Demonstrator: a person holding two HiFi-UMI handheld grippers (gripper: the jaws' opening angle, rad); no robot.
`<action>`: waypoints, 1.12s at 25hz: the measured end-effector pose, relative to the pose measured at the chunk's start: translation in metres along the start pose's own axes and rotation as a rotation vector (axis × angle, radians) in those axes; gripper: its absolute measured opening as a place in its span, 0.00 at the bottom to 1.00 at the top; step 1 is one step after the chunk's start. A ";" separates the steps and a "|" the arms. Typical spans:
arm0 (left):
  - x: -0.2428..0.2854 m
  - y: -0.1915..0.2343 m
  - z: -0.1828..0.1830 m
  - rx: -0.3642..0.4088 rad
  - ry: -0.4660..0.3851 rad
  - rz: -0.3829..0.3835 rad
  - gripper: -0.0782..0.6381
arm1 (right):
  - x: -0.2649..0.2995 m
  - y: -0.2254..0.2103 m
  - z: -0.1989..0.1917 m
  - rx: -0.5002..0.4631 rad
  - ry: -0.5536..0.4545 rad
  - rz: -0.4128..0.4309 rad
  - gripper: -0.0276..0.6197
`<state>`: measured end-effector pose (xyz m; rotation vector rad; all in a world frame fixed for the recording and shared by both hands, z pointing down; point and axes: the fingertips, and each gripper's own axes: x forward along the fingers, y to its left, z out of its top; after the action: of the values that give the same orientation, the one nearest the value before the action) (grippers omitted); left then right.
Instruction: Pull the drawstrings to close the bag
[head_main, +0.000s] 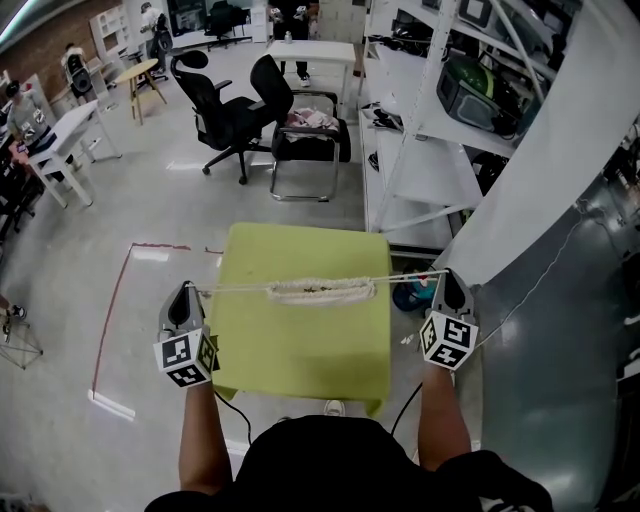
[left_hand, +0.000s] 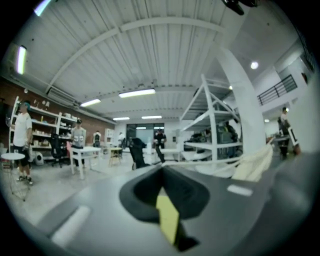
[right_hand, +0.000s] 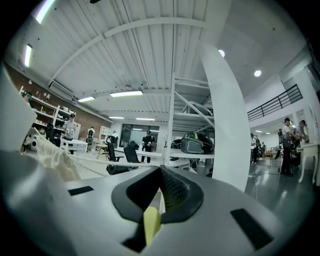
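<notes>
A cream cloth bag (head_main: 320, 291) lies bunched into a narrow gathered strip across the middle of the green table (head_main: 300, 350). One drawstring (head_main: 235, 289) runs taut from it to my left gripper (head_main: 188, 290), which is shut on the string at the table's left edge. The other drawstring (head_main: 410, 275) stretches to my right gripper (head_main: 447, 276), shut on it just past the table's right edge. In the left gripper view the bag (left_hand: 255, 162) shows at the right of the closed jaws (left_hand: 161, 169). In the right gripper view the bag (right_hand: 52, 160) is at the left, with the strings leading to the closed jaws (right_hand: 161, 171).
A white shelving rack (head_main: 420, 120) and a slanted white column (head_main: 550, 150) stand to the right. Two black office chairs (head_main: 225, 110) are beyond the table. A red tape line (head_main: 110, 320) marks the floor at the left. A blue object (head_main: 408, 296) sits by the table's right side.
</notes>
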<state>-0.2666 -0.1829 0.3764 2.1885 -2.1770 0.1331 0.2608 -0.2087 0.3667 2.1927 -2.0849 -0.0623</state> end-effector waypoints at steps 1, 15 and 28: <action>0.000 0.003 0.001 -0.012 -0.004 0.000 0.12 | 0.000 -0.004 0.000 0.012 0.001 -0.006 0.05; 0.000 0.031 -0.006 -0.209 -0.039 0.001 0.12 | 0.002 -0.036 0.011 0.142 -0.031 -0.045 0.05; -0.002 0.056 -0.006 -0.315 -0.069 0.007 0.12 | 0.006 -0.060 0.008 0.235 -0.037 -0.047 0.06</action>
<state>-0.3224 -0.1810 0.3806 2.0366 -2.0698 -0.2703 0.3195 -0.2123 0.3523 2.3893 -2.1582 0.1466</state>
